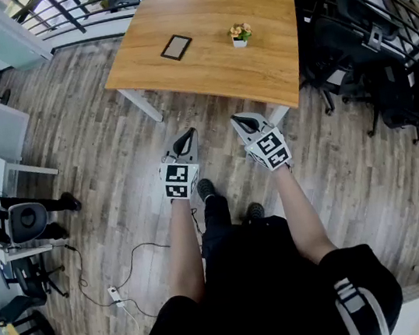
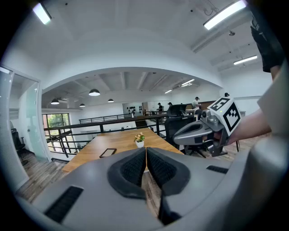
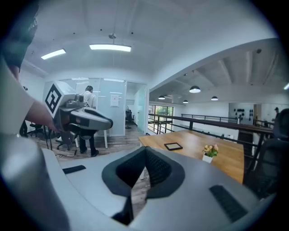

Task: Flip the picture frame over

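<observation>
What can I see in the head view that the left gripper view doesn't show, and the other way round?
Only the head view: the person's shoes and a power strip on the floor. Only the left gripper view: ceiling lamps and distant people. Both: the wooden table, the picture frame, the flower pot and the right gripper.

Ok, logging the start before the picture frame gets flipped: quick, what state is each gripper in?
Grey left gripper: shut, nothing between its jaws.
Grey right gripper: shut, nothing between its jaws.

No readable text, it seems.
</observation>
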Available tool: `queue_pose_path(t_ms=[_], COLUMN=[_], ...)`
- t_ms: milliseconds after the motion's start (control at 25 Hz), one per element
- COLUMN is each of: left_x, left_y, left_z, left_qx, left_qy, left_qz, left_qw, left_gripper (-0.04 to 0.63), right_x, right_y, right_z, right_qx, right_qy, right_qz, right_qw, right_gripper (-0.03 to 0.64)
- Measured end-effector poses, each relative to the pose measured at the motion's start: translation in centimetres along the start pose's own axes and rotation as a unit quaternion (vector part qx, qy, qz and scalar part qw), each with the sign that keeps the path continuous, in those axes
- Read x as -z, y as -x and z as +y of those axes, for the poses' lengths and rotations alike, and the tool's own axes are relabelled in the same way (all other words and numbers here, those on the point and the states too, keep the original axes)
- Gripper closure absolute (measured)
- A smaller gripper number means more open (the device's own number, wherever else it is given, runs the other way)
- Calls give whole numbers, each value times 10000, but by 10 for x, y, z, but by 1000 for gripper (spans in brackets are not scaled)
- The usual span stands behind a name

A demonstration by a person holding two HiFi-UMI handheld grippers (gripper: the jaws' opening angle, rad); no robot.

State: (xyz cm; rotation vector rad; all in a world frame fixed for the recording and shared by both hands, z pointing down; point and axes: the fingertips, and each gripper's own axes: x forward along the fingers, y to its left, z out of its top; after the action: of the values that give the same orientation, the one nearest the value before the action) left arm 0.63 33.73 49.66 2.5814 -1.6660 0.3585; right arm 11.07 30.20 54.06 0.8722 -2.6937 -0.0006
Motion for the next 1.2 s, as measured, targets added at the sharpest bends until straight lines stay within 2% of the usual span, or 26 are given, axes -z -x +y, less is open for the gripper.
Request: queue_pose_path(t_ms=[160,360,720,880,1040,1200], left_x=[-3,-9,3,3,5,11], left_y=[27,49,51,51,48,43], left_z=[-14,-6,-24,-32,-44,-55], left_qx=[-85,-493,-301,-315,-211,-118], left_qy=[66,479,698,633,350,376], left_qz=[-21,-205,-131,-124,23,42], left_qw=[9999,9974,9970,9974,9992,9992], left_gripper=[571,571,569,569,569,568], right_x=[-13,-26,-13,-6,-6,3], right_y=[20,28,38,45,50,51], right_z=[12,25,25,28,27,31], right_qx=[10,-135,-17,-76,-100,-204], right_qy=[-45,53,-145,-195,-215,-132], right_qz=[-175,-259,-221,-197,-207,-72], right_qw=[9998,9996,9996,9996,9995,9997], right_gripper=[611,611,610,609,608,556])
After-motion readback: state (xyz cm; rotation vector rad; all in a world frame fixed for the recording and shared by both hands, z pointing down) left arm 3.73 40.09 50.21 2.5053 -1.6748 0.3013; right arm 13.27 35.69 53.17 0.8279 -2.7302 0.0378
